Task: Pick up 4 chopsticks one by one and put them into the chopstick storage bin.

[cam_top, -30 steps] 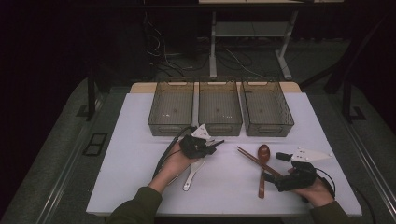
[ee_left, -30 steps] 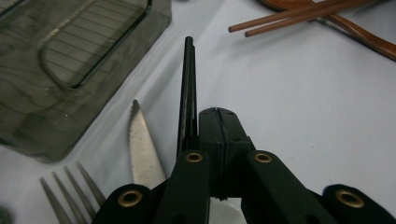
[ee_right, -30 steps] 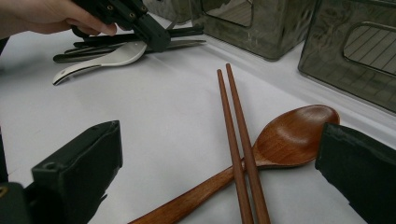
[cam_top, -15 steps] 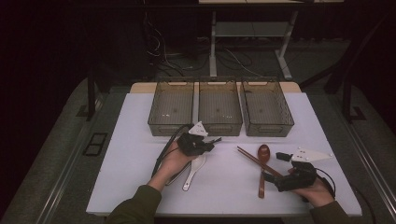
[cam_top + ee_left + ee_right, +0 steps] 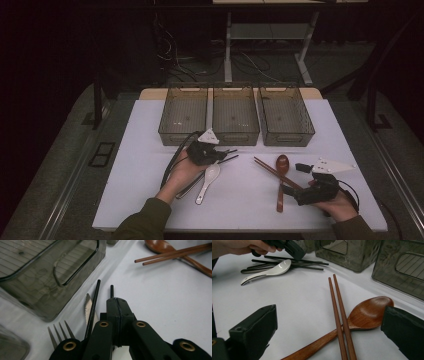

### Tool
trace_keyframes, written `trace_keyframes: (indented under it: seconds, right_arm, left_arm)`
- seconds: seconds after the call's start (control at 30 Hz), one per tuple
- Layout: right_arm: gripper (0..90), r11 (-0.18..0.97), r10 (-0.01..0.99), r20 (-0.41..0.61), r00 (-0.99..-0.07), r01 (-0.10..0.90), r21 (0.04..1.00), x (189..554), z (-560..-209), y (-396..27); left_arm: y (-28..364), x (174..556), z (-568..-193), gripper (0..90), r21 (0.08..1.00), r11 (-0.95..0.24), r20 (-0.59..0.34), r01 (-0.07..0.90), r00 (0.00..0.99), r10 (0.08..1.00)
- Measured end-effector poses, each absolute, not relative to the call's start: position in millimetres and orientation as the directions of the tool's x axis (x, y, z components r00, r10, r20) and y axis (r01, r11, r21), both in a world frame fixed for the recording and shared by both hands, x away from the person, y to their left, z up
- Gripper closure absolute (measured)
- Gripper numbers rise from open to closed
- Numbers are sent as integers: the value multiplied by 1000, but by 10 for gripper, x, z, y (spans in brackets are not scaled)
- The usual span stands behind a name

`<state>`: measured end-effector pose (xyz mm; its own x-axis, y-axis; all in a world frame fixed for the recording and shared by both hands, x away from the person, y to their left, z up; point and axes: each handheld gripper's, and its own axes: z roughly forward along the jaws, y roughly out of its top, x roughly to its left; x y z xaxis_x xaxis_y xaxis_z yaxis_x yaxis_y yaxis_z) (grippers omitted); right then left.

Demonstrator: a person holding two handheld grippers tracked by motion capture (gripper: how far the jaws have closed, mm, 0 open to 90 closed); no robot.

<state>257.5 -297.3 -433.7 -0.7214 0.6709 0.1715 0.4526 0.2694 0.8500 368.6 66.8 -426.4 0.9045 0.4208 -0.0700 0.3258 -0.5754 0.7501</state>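
My left gripper (image 5: 216,154) (image 5: 117,300) rests low on the white table, just in front of the left bin. Its jaws are pressed together and the tip of a black chopstick (image 5: 111,290) sticks out of their seam. A second black chopstick (image 5: 94,302) runs beside them. A white ceramic spoon (image 5: 207,177) (image 5: 272,270) lies by that hand. My right gripper (image 5: 292,178) (image 5: 328,322) stands open at the right front, with nothing held. Ahead of its jaws lie a wooden spoon (image 5: 281,175) (image 5: 369,312) and a pair of brown chopsticks (image 5: 272,172) (image 5: 337,307) crossing its handle.
Three smoky clear bins (image 5: 182,136) (image 5: 236,137) (image 5: 287,137) stand in a row at the back of the table. A fork (image 5: 60,331) and a serrated knife (image 5: 88,307) lie under the left gripper. Cables trail from both grippers.
The left hand and its gripper have shifted slightly to the left, showing more of the white spoon. The right hand has stayed put.
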Motion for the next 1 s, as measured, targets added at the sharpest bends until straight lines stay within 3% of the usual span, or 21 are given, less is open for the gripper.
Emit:
trace_keyframes:
  seconds: [0.13,0.4,0.7,0.87,1.0]
  right_arm:
    - [3,269,670,172,-722,452,851,2573,-4336,-2976]
    - [3,270,669,172,-723,453,850,2570,-4335,-2971]
    - [3,270,671,171,-722,452,850,2572,-4337,-2970]
    - [3,272,672,169,-721,452,849,2572,-4339,-2964]
    - [3,274,671,169,-722,453,849,2574,-4341,-2960]
  left_arm:
    - [786,3654,-4198,826,763,-550,-80,340,894,441]
    - [1193,3540,-4096,596,779,-502,-100,375,865,491]
    - [1624,3318,-4082,456,801,-455,-104,389,840,533]
    - [1785,3167,-4174,440,811,-436,-104,389,831,546]
    - [1799,3120,-4213,516,803,-457,-98,383,840,533]
